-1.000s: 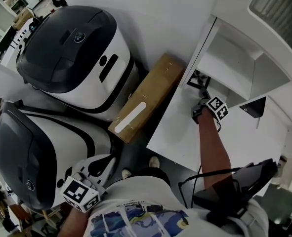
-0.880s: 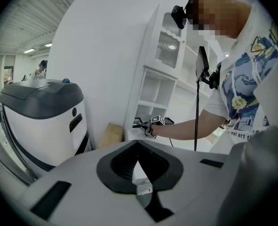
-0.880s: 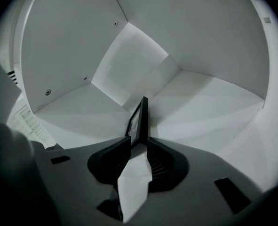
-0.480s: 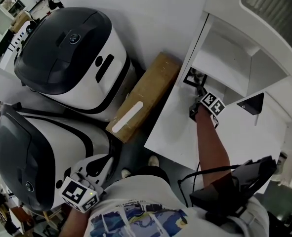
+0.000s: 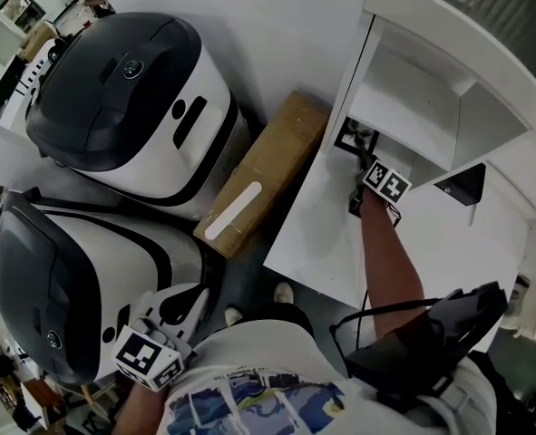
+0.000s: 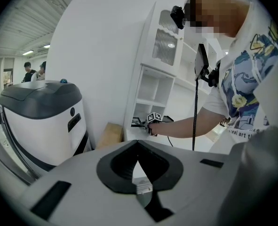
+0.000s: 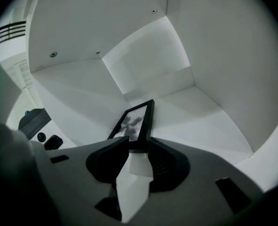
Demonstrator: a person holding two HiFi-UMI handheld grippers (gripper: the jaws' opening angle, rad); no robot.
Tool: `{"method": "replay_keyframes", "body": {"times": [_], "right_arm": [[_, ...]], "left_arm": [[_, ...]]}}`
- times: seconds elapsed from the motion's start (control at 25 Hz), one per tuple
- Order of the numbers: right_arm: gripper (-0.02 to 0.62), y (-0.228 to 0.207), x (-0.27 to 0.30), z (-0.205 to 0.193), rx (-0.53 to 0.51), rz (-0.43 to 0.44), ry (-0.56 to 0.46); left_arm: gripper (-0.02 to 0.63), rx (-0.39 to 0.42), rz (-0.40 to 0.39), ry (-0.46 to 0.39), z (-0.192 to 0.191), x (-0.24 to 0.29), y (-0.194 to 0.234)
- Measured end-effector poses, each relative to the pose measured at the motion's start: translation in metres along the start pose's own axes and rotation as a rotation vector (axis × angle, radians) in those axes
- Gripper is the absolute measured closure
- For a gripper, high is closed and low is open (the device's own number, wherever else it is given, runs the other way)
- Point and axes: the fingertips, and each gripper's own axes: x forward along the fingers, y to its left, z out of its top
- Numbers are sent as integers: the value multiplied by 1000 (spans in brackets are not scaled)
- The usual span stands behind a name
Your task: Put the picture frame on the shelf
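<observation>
Two grippers, task nearly done. Picture frame (image 7: 135, 121) stands on the shelf (image 7: 200, 112) floor. The right gripper (image 7: 139, 145) has just been opening its jaws, which flank the frame's near edge, seemingly without pressing. Left gripper (image 6: 138, 142), near left, is pressed together and empty. Remaining: withdrawal.

Dim, soft indoor light; fisheye bending, dark vignetted corners
</observation>
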Motion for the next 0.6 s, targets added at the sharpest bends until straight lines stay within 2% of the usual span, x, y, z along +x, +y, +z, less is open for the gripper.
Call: {"method": "replay_keyframes", "body": {"times": [0.36,0.6], "right_arm": [[486,-2,-5,3,-166,-47,11],[517,2,-21,7,-205,-18,-7]], "left_arm": [[594,14,8,13,-2,0,-12],[594,24,-7,22,-2,2,-24]]}}
